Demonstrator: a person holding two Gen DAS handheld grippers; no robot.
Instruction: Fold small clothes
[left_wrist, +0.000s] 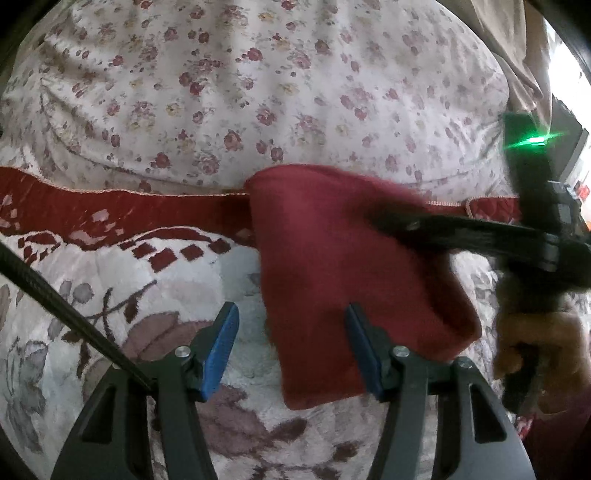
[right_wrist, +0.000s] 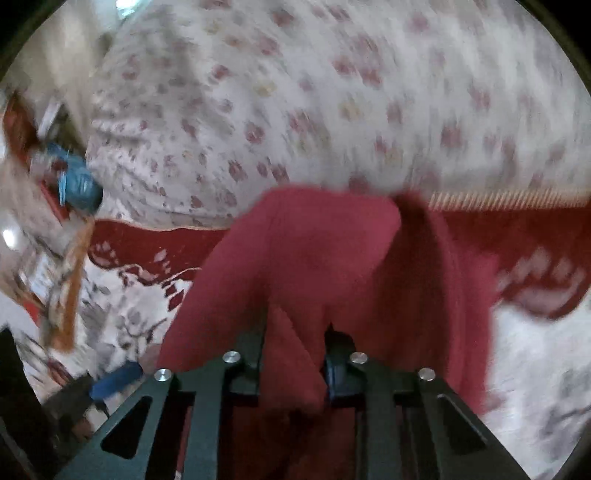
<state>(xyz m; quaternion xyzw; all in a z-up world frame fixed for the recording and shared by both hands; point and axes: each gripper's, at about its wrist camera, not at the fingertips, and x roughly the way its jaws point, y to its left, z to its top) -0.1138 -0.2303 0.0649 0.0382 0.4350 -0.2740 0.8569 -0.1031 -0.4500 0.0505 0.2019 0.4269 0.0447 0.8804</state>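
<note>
A dark red knit garment (left_wrist: 332, 258) lies on the plush blanket, partly doubled over. My left gripper (left_wrist: 291, 350) stands open; the garment's lower left edge reaches in between its blue pads (left_wrist: 221, 347) without being pinched. From the right, the right gripper's black arm (left_wrist: 461, 232) reaches over the garment, with a hand (left_wrist: 535, 350) on its handle. In the right wrist view, my right gripper (right_wrist: 295, 343) is shut on a raised fold of the red garment (right_wrist: 295, 258). One blue pad (right_wrist: 336, 373) shows; the fabric hides the other.
A floral quilt (left_wrist: 258, 92) bulges along the back. The plush blanket (left_wrist: 110, 295) has a red border and a grey flower pattern. A black cable (left_wrist: 55, 302) crosses the lower left. A blue object (right_wrist: 77, 181) and clutter sit far left, blurred.
</note>
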